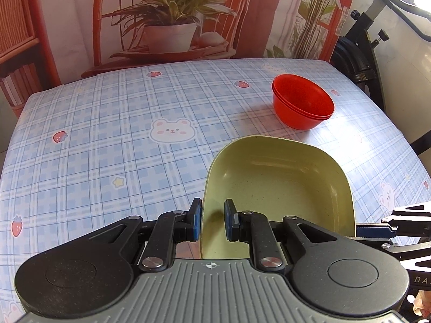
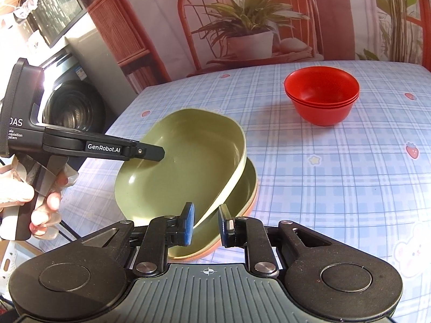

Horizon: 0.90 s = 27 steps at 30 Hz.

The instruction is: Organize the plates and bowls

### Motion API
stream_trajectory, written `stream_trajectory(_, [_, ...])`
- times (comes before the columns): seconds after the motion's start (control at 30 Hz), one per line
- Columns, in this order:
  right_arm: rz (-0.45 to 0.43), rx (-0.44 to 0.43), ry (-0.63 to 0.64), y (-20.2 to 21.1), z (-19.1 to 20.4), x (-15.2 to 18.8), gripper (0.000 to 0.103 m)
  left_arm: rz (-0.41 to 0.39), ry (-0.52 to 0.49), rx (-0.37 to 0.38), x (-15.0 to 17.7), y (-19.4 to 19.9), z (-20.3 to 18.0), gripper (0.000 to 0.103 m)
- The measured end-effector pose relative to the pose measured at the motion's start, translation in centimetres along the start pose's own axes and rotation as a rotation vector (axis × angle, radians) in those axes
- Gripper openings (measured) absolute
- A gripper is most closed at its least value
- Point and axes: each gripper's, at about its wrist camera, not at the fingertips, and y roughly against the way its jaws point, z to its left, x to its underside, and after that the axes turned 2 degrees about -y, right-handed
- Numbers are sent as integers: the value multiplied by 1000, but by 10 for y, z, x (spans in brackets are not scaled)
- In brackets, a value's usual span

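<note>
A pale green squarish plate (image 1: 280, 185) is tilted, one side raised, over a second green plate (image 2: 249, 185) that lies on an orange one (image 2: 229, 246) at the table's near edge. My left gripper (image 1: 212, 222) straddles the tilted plate's rim, jaws a little apart, its pads (image 1: 196, 222) close on either side; it also shows from the side in the right wrist view (image 2: 157, 153). My right gripper (image 2: 206, 224) straddles the opposite rim of the same plate (image 2: 177, 167), a small gap at each pad. A stack of red bowls (image 1: 303, 105) (image 2: 322, 97) stands farther back.
The table wears a blue plaid cloth (image 1: 121, 140) with bears and strawberries. A backdrop with a printed chair and plant (image 1: 169, 18) hangs behind the far edge. A washing machine (image 2: 72, 107) stands left of the table, a black stand (image 1: 363, 43) to the right.
</note>
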Motion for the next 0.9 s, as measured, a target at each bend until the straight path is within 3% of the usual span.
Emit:
stream_trajectory(0.3, [41,2,20,-5,4,4,19,9,23,-12,1,-6,2,18])
stream_trajectory(0.9, [40,-6,30,-5,6,6,22,12,18,-25,3,-13,1,19])
